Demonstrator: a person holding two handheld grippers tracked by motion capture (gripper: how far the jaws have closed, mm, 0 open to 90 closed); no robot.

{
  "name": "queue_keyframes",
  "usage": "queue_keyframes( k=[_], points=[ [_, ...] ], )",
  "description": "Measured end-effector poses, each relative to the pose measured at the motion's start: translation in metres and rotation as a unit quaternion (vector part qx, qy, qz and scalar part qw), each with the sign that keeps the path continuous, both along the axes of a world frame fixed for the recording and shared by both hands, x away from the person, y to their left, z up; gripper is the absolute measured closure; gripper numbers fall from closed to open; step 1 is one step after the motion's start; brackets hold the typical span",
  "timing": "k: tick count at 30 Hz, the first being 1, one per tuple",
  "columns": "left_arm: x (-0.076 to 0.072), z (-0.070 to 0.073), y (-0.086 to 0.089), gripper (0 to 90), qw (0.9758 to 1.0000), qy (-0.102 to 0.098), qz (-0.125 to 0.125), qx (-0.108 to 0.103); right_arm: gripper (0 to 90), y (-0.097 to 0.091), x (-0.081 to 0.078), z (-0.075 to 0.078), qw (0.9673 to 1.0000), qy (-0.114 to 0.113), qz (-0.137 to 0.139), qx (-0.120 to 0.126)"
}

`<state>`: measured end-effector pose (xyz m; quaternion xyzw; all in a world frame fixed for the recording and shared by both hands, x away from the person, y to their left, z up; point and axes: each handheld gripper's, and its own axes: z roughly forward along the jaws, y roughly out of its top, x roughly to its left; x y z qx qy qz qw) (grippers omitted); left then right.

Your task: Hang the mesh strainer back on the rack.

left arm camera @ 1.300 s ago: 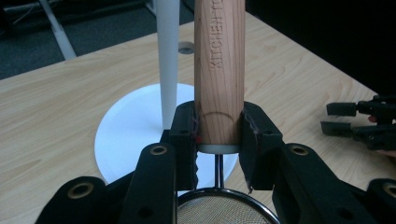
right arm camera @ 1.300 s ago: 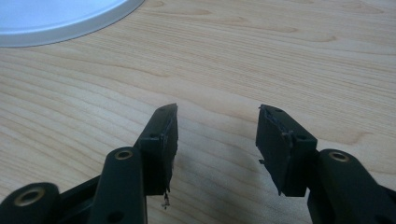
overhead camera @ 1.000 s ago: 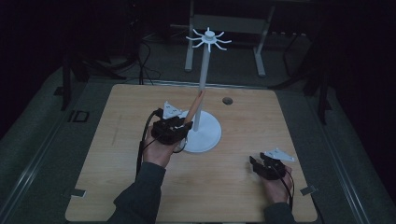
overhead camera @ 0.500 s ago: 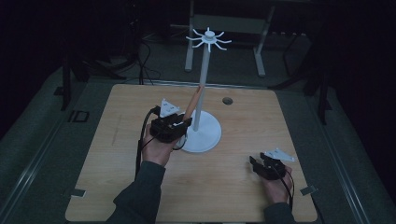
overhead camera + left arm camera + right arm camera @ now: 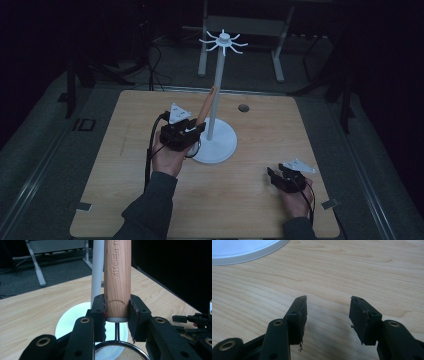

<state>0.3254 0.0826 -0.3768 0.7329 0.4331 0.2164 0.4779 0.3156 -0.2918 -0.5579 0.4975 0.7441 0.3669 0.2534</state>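
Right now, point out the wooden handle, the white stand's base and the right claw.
wooden handle [image 5: 117, 277], left gripper view, engraved shaft.
white stand's base [image 5: 222, 147], high view, bare disc.
right claw [image 5: 328, 312], right gripper view, midway between fingertips.

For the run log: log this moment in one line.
left hand-held gripper: shut on wooden-handled strainer | right hand-held gripper: open, over table | white hook stand: upright

Left gripper [image 5: 192, 131]: raised over mid-table, forearm reaching in from the bottom edge, jaws clamped on a wooden handle [image 5: 117, 277] that stands up between them. Right gripper [image 5: 280, 177]: low at the table's near right, jaws spread wide, nothing between.
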Motion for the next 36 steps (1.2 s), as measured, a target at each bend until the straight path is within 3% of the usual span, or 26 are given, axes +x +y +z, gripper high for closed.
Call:
queue_keyframes(
  k=[36],
  points=[
    [-0.004,0.022,0.004,69.5,0.9982,-0.046,0.015,-0.035,47.4,0.0,0.0,0.0,1.0,0.0,0.0,0.0]
  ],
)
